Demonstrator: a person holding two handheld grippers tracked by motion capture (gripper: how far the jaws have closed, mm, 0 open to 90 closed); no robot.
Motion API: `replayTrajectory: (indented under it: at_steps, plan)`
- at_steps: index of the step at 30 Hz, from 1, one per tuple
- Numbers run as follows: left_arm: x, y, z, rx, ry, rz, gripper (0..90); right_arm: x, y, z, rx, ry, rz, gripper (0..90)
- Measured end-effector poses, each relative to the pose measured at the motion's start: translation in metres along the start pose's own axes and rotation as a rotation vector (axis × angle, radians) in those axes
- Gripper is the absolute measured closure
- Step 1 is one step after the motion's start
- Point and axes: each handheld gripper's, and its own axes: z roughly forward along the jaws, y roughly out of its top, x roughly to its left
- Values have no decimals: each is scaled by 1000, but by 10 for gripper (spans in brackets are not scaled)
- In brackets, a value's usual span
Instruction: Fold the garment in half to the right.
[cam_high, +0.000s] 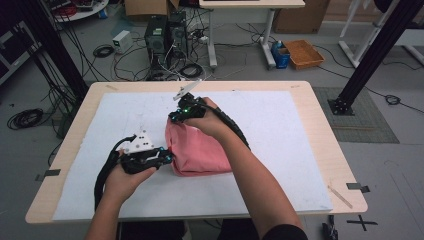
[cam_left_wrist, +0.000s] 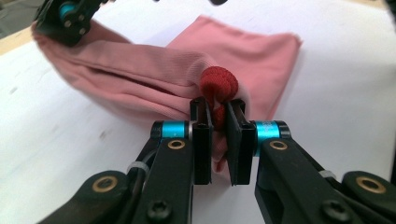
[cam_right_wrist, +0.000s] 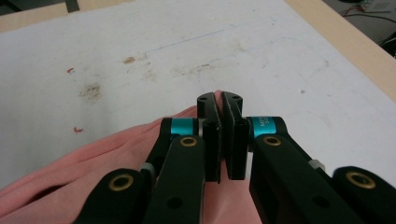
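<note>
On the white sheet (cam_high: 280, 150) mid-table, the pink cloth (cam_high: 200, 150) hangs pinched between both tools — left gripper (cam_left_wrist: 218, 109) clamped on its red-trimmed edge, right gripper (cam_right_wrist: 220, 108) clamped on a far corner — so uneven pulling could slip thin fabric free.

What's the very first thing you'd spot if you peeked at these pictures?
The pink cloth jumps out, lying near the middle of the white sheet that covers the table. Both grippers pinch it: the left gripper is shut on its near-left edge, beside a dark red cuff, and the right gripper is shut on its far edge.
</note>
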Motion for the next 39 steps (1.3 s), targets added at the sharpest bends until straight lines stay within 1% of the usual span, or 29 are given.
replayTrajectory:
  at_steps: [3,5,9,11,12,15,18,22,23,25,26,27,28,29,30,31,32,33,35,36,37,38,39]
  plan:
    - [-5,15,14,2,-37,23,820,-7,-9,-18,-25,-4,27,879]
    - [-9,26,26,8,-67,39,820,-13,-17,-32,-32,-20,42,879]
    - [-17,42,50,17,-124,60,820,-23,-35,-55,-47,-38,80,878]
    - [-20,48,61,26,-146,64,820,-28,-44,-64,-52,-47,93,878]
    - [-22,50,67,30,-157,65,819,-30,-49,-68,-52,-51,110,878]
    - [-26,56,86,42,-186,68,820,-36,-60,-76,-55,-62,132,878]
    - [-29,59,103,51,-206,67,820,-40,-69,-82,-49,-77,150,878]
    - [-32,63,122,52,-230,54,819,-48,-83,-91,-39,-105,179,877]
    - [-33,63,129,58,-240,51,819,-50,-86,-92,-33,-110,187,877]
    - [-33,61,141,62,-265,25,817,-54,-96,-97,-19,-118,213,871]
    - [-33,59,150,76,-280,9,813,-56,-100,-98,-11,-126,218,859]
    - [-34,56,157,95,-290,-1,805,-59,-107,-99,10,-141,230,811]
    - [-34,54,163,104,-278,-4,781,-62,-113,-99,23,-156,252,722]
    - [-35,53,166,106,-262,-24,704,-65,-118,-100,41,-168,279,652]
    - [-35,52,166,109,-258,-42,630,-67,-122,-101,47,-190,294,636]
    - [-34,52,163,99,-245,-59,586,-68,-125,-104,44,-204,299,636]
    - [-32,52,158,78,-223,-72,512,-68,-125,-106,40,-212,299,635]
    - [-28,51,150,68,-200,-74,451,-66,-123,-108,27,-207,292,628]
    - [-19,46,131,38,-139,-76,434,-62,-116,-110,6,-211,266,619]
    - [-14,43,122,28,-97,-79,398,-59,-112,-109,5,-206,253,619]
    - [-8,40,111,34,-57,-71,370,-57,-108,-107,1,-201,235,609]
    - [-2,36,102,36,-16,-70,368,-55,-105,-104,-3,-202,226,593]
    - [4,32,93,44,19,-68,369,-53,-103,-100,-1,-192,214,592]
